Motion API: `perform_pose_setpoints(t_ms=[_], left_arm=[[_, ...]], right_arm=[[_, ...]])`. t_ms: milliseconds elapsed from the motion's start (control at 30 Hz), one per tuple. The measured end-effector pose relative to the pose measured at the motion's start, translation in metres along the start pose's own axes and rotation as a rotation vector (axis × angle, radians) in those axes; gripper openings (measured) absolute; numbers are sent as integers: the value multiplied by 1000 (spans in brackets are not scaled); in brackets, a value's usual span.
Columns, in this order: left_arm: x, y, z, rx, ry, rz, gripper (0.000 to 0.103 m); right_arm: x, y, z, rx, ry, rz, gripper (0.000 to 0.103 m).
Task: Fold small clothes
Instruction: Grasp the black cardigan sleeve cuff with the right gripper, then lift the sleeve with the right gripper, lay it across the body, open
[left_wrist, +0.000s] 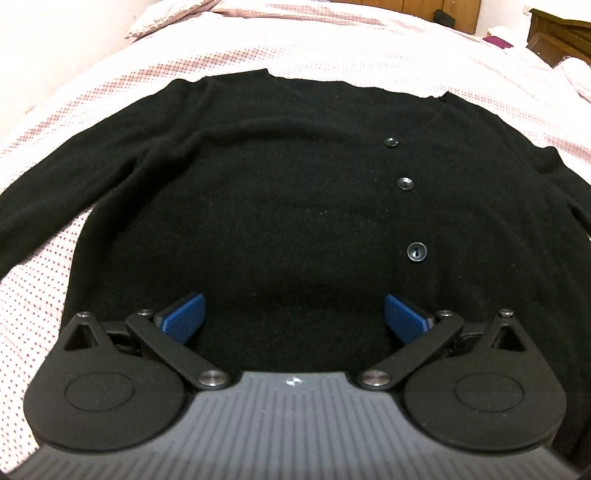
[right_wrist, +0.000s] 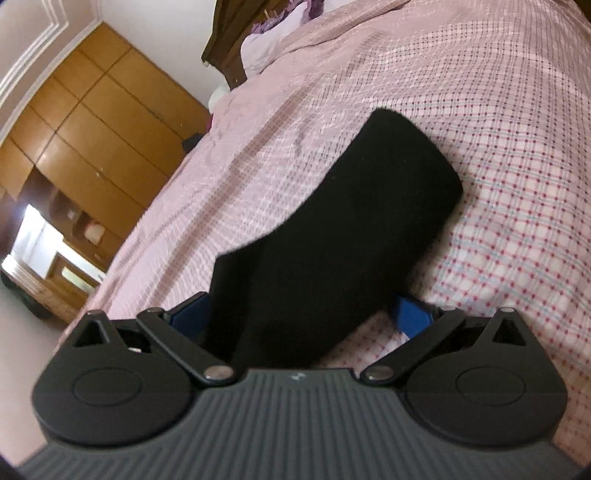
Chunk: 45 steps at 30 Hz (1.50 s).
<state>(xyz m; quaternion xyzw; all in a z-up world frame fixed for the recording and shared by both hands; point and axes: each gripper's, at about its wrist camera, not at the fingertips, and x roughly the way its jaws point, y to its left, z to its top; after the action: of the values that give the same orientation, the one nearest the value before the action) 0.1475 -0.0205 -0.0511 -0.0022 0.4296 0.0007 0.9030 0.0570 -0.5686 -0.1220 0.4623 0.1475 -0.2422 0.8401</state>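
Fingers: left gripper (left_wrist: 293, 314) wide apart, empty, over cardigan (left_wrist: 288, 206) hem. Right gripper (right_wrist: 301, 314) wide, sleeve (right_wrist: 343, 221) lying between its pads, unpinched. Step, judged: sleeve fold. Next: pinch, carry across body.

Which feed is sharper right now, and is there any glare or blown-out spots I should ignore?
Left wrist view: sharp and evenly lit; the cardigan reads as near-featureless black, though its buttons catch light; fisheye bends the bedspread. Right wrist view: tilted, softer, motion blur toward the edges; a blown-out bright patch by the wardrobe; the sleeve shows no texture.
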Motion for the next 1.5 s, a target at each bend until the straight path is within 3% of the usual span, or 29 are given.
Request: perform_pose_setpoints(t_ms=[100, 167, 200, 233, 267, 300, 433, 633, 767, 867, 933, 1000, 1067, 1133, 1267, 1500], left_arm=[[-1, -1, -2, 7, -5, 4, 103], [-1, -1, -3, 9, -11, 4, 103], [-2, -2, -4, 9, -14, 5, 103], [-2, -2, -4, 10, -15, 6, 103], [-3, -2, -4, 10, -17, 7, 103], [-3, -2, -4, 10, -17, 7, 103], [-5, -3, -5, 9, -20, 9, 103], [-6, -5, -5, 10, -24, 18, 103], [-9, -5, -3, 14, -15, 14, 103], [-11, -3, -1, 7, -2, 6, 103], [-13, -1, 0, 3, 5, 2, 103], [-16, -1, 0, 4, 11, -1, 103], [-19, 0, 0, 6, 18, -6, 103], [-22, 2, 0, 5, 20, -14, 103], [-32, 6, 0, -3, 6, -29, 103], [-47, 14, 8, 17, -38, -34, 103]], right_arm=[[-2, -2, 2, 28, -47, 13, 100], [-3, -2, 5, 33, -74, -7, 79], [-2, -4, 7, 35, -78, -23, 60], [-3, -7, 10, 45, -78, -25, 30], [-7, -11, 12, 60, -68, -26, 14], [-12, -14, 14, 77, -68, -25, 9], [-45, -17, 9, 24, -134, -19, 8], [-41, -42, 1, 51, -43, -52, 10], [-34, -49, 3, 100, -38, -24, 10], [-32, -45, 9, 102, -35, -28, 14], [-29, -40, 13, 95, -38, -22, 24], [-26, -35, 15, 89, -42, -16, 28], [-24, -27, 18, 69, -55, -12, 26], [-29, -14, 20, 10, -78, -1, 11], [-39, 24, 26, -100, -117, 46, 8], [-47, 98, 23, -194, -131, 210, 8]])
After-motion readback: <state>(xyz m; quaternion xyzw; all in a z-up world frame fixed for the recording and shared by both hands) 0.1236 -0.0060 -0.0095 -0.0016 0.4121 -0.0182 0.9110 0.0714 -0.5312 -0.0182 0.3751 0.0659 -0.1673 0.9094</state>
